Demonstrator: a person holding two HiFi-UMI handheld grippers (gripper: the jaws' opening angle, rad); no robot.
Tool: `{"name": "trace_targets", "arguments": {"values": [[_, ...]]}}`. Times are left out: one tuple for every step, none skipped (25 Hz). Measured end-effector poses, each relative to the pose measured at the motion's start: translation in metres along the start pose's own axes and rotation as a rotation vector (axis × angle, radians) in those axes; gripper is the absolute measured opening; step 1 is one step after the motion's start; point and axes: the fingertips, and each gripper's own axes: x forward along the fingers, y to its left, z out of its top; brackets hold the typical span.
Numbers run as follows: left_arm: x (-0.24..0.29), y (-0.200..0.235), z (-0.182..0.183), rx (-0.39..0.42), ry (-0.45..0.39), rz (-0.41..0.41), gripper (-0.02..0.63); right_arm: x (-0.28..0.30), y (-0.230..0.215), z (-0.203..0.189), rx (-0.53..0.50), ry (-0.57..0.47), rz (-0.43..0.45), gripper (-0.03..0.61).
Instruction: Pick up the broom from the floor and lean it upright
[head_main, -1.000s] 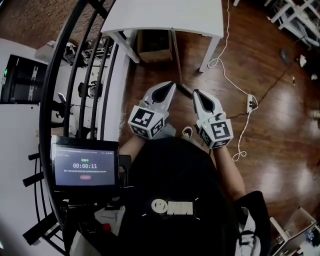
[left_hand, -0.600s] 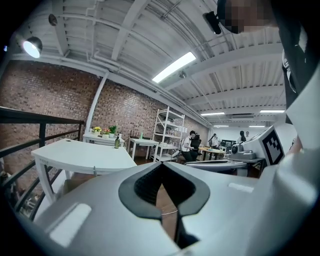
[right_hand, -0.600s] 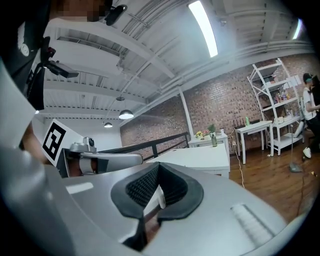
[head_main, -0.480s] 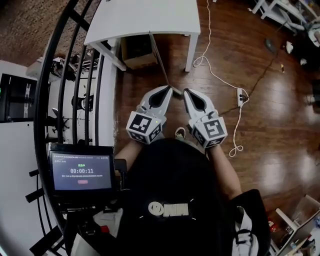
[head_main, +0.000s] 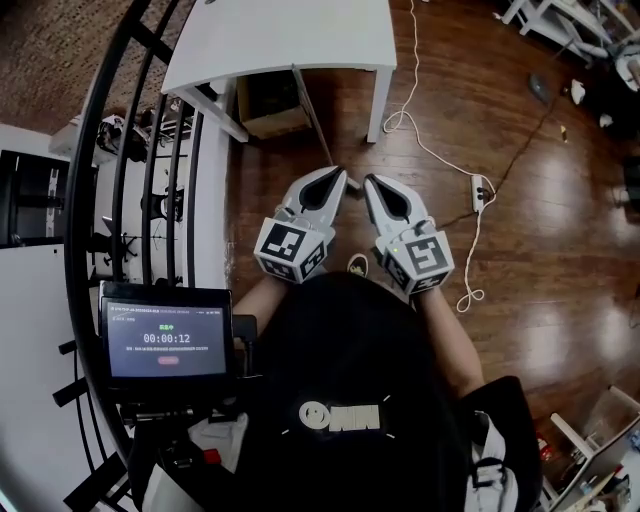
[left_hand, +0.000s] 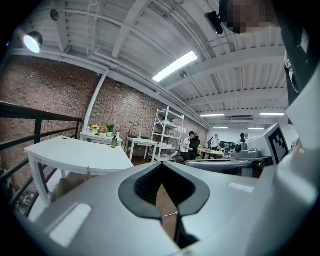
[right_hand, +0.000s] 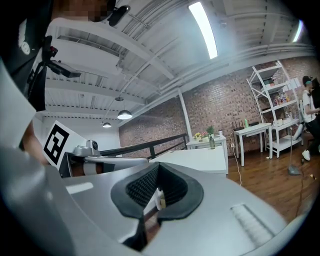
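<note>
At twelve o'clock from both hands, broom (head_main: 312, 113) slants away beneath white table (head_main: 280, 30); right gripper (head_main: 368, 183) clamps its handle tip; left gripper (head_main: 342, 176), at nine o'clock beside it, jaws pressed together.

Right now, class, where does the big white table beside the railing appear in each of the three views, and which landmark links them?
Head view: the white table is at top centre.
Left gripper view: left of middle, above the jaws.
Right gripper view: just right of centre, beyond the jaws.
Shared landmark: the black railing, running beside the table in all three.
</note>
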Motion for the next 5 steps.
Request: {"name": "trace_targets", "arguments": {"values": [[0.002, 0.000, 0.003, -0.002, -0.001, -0.002, 0.012, 0.001, -0.002, 0.002, -0.001, 0.000, 0.001, 0.003], [0.005, -0.002, 0.005, -0.002, -0.002, -0.003, 0.012, 0.000, -0.005, 0.004, -0.001, -0.001, 0.003, 0.003], [0.008, -0.006, 0.006, -0.002, -0.001, -0.002, 0.012, -0.002, -0.009, 0.004, -0.001, -0.003, 0.004, 0.003], [0.011, -0.011, 0.006, -0.001, 0.001, -0.001, 0.012, -0.006, -0.013, 0.005, 0.001, -0.005, 0.006, 0.003], [0.015, -0.017, 0.006, 0.000, 0.004, 0.001, 0.012, -0.010, -0.018, 0.004, 0.002, -0.008, 0.009, 0.003]]}}
